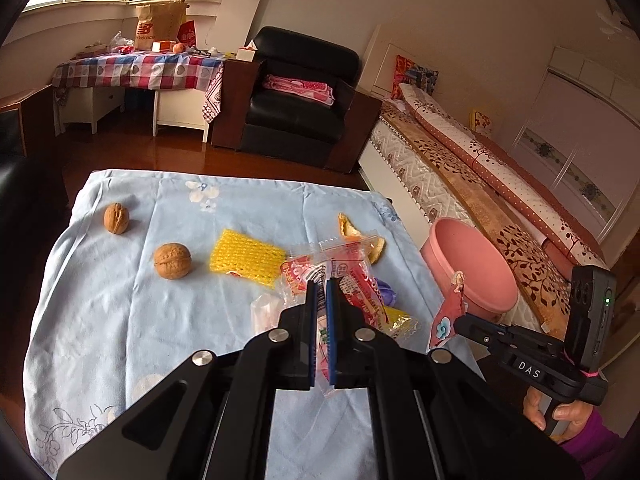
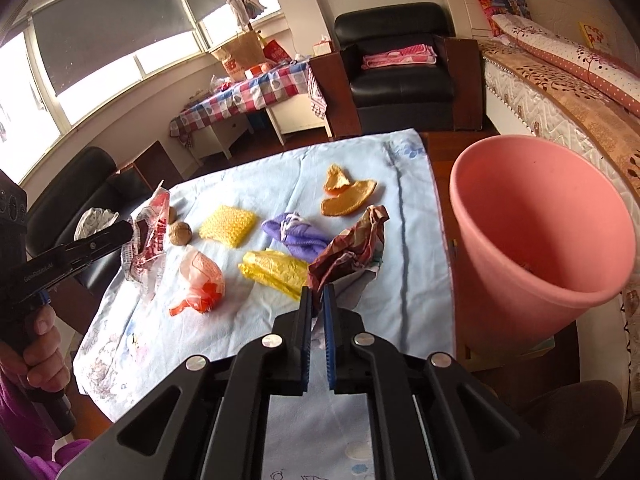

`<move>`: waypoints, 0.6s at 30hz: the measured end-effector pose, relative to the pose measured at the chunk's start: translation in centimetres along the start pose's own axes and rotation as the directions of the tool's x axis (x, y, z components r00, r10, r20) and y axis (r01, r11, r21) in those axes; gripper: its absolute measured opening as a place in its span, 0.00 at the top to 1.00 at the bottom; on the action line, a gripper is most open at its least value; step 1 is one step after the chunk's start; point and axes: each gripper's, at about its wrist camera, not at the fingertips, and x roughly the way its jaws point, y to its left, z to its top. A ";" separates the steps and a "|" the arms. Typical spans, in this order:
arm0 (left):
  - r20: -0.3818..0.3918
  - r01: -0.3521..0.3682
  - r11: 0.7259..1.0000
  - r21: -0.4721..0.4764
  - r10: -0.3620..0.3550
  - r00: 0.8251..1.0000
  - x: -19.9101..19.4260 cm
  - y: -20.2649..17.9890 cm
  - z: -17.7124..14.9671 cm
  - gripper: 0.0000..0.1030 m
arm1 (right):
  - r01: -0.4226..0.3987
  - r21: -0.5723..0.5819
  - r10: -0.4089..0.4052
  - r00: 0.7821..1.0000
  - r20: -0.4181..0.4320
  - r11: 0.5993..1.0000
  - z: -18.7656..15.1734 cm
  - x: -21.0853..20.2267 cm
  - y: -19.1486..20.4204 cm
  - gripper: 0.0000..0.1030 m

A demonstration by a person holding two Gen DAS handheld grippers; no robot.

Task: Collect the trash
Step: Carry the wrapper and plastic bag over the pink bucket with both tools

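Observation:
My left gripper (image 1: 320,285) is shut on a clear red-printed snack wrapper (image 1: 320,270) and holds it above the table; the wrapper also shows in the right wrist view (image 2: 149,236). My right gripper (image 2: 318,293) is shut on a crumpled dark red wrapper (image 2: 352,242), also seen in the left wrist view (image 1: 447,318), near the pink trash bin (image 2: 536,240). On the blue cloth (image 2: 400,280) lie orange peel (image 2: 347,196), a purple wrapper (image 2: 298,236), a yellow wrapper (image 2: 276,270), yellow foam net (image 2: 228,226) and an orange-white bag (image 2: 200,280).
Two walnuts (image 1: 173,261) (image 1: 116,218) lie on the cloth's left side. The bin (image 1: 472,268) stands beside the table's right edge, next to a bed (image 1: 500,184). A black armchair (image 1: 296,96) and a checked-cloth desk (image 1: 136,72) stand beyond the table.

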 end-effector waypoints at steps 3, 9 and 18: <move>0.001 0.020 1.000 0.020 -0.020 1.000 0.6 -1.0 0.5 0.97 | 0.000 0.021 -0.001 1.000 0.027 1.000 0.4 -0.9 -0.7 0.95; 0.015 0.051 0.995 0.081 -0.052 0.999 1.6 -3.6 1.5 0.97 | 0.026 0.075 -0.032 0.997 0.077 0.997 1.1 -2.3 -2.8 0.95; 0.015 0.124 0.981 0.148 -0.127 0.992 3.7 -8.0 3.5 0.97 | 0.071 0.147 -0.092 0.986 0.140 0.987 2.2 -4.4 -6.4 0.95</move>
